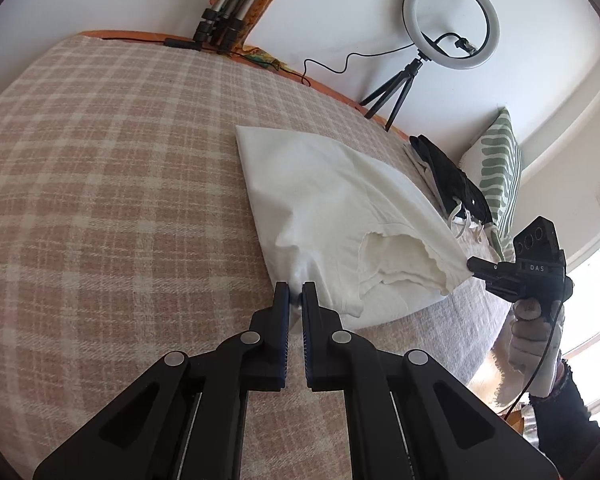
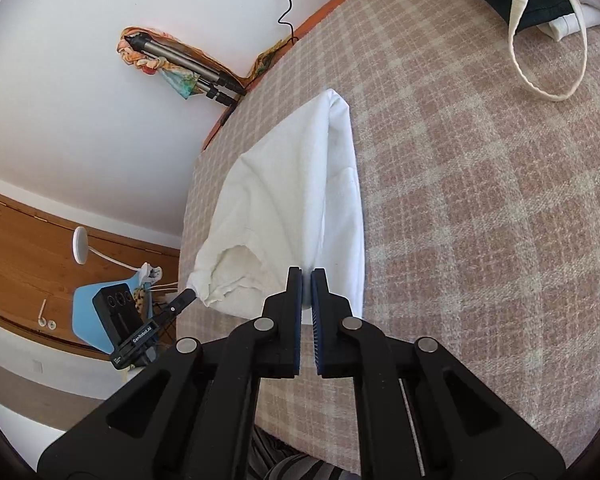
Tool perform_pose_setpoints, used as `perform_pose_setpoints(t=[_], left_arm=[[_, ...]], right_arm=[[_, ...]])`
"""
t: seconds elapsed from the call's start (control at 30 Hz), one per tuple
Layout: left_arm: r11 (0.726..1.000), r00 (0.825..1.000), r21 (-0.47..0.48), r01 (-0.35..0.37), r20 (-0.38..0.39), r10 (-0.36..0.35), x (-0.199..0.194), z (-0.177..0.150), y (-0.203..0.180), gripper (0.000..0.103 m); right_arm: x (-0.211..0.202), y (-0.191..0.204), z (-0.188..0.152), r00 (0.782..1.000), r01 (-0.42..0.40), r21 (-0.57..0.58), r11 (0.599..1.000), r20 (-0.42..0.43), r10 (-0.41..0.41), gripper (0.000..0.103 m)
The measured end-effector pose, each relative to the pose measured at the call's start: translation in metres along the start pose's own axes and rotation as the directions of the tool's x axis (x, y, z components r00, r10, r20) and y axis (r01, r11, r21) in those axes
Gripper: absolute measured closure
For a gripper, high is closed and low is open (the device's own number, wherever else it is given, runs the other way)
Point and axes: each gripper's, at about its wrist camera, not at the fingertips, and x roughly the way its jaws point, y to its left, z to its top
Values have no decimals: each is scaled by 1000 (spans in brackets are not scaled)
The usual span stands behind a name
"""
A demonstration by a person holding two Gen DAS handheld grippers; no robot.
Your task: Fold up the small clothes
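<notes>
A: Garment status? Where is it lying?

B: White garment [image 1: 328, 200] is lying on the plaid blanket [image 1: 100, 200] covering the bed, partly lifted at the near end. Frayed opening is facing the near side.

A: Left gripper?

B: Left gripper [image 1: 295, 292] is pinching one near corner of the cloth, fingers [image 1: 281, 300] nearly together with fabric bunching between them.

A: Right one?

B: Right gripper [image 2: 307, 286] is doing the same at the other near corner, fingers [image 2: 295, 292] narrow and clamping white cloth. In the left view it is showing at the cloth's right tip, held by a gloved hand [image 1: 528, 332].

A: Cloth taut?

B: Sagging a bit between both grips, far corner resting flat on the blanket.

A: Background stuff?

B: Ring light [image 1: 452, 22] on a tripod is standing by the wall. Green striped pillow [image 1: 500, 172] and a dark clothes pile [image 1: 448, 176] are sitting beyond the garment. Cream strap [image 2: 540, 60] is looping on the blanket in the right view.
</notes>
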Motion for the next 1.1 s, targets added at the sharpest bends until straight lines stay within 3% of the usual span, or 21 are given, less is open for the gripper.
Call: perform_pose_setpoints(t=[0.13,0.27,0.3,0.37,0.4,0.43,0.47,0.6,0.7,0.77,0.8,0.83,1.0,1.1], left_arm=[[997,999,-63,46,21,-45,-2,-6,12,99],[997,998,-46,54,15,-54,-11,-6,7,97],[997,998,-47,57,7,-56,-12,-6,7,95],[998,999,-52,44,5,-44,-14,-5,8,84],[997,999,-67,46,4,-46,-14,-4,10,81],[994,998,-88,59,4,-59,-13,-4,13,77],[990,997,-116,77,4,-77,-12,-4,17,76],[972,991,-192,135,1,-137,-1,-6,23,76],[973,989,-180,146,-3,-149,6,-9,15,77],[978,992,-167,126,14,-125,5,-9,10,85],[976,991,-171,131,24,-129,4,-9,9,92],[975,991,-174,137,29,-134,2,-8,7,101],[977,988,-152,152,65,-143,-13,-8,-5,101],[977,991,-167,135,35,-131,-9,-20,-1,101]], right_arm=[[0,-22,3,1000,-8,71,997,9,8,97],[-15,-6,5,996,75,-43,996,57,-73,97],[-17,-1,4,997,67,-68,995,52,-64,93],[-22,12,0,997,70,-126,990,54,-63,74],[-23,18,-3,994,99,-162,982,62,-90,57],[-22,25,-5,990,137,-198,971,70,-125,49],[-19,29,-7,986,164,-221,961,68,-153,49],[-3,18,-8,983,182,-170,968,25,-181,49],[8,4,-6,992,122,-85,989,-1,-122,49],[14,3,-6,994,109,-74,991,-8,-110,64],[16,5,-5,994,108,-78,991,-16,-110,90],[17,6,-4,994,104,-80,991,-26,-107,93],[1,8,1,1000,8,-59,998,-12,-9,96],[-3,2,-1,1000,-15,-43,999,-12,14,96]])
